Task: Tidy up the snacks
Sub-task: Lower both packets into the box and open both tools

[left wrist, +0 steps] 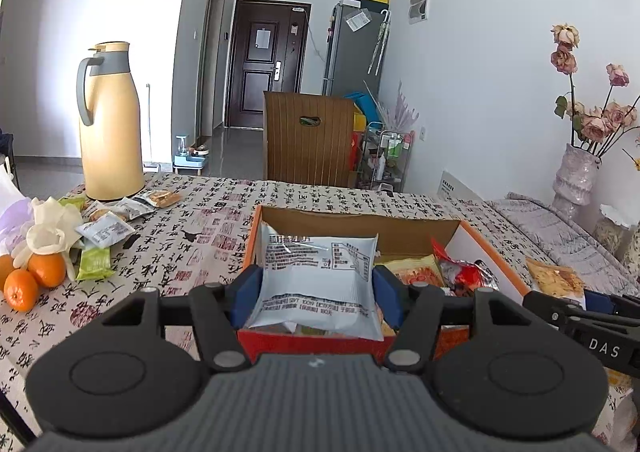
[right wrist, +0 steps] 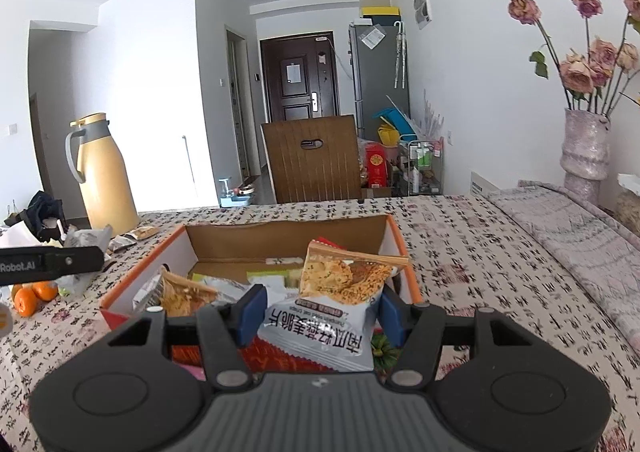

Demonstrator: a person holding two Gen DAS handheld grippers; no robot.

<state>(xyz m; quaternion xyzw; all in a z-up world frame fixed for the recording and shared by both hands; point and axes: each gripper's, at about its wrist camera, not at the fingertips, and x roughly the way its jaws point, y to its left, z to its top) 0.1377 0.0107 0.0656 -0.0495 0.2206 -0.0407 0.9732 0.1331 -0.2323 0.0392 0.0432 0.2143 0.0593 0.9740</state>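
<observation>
My left tongs [left wrist: 316,294] clamped on white packet [left wrist: 320,276], right tongs [right wrist: 320,312] clamped on crisp packet [right wrist: 340,292], both above box [left wrist: 486,252]. Packets look light, puffy, slick foil, contents brittle; grip by side edges, gentle squeeze. More packets [left wrist: 108,230] at 10 o'clock by flask [left wrist: 110,124], oranges [left wrist: 34,276]. Patterned cloth [left wrist: 200,232] on table, chair [left wrist: 308,136] at 12, vase [left wrist: 576,180] at 2

The left gripper [left wrist: 316,294] is black with blue pads [left wrist: 245,295] and silver screws. Its grey ribbed back (near the camera) sits between two round black discs.
</observation>
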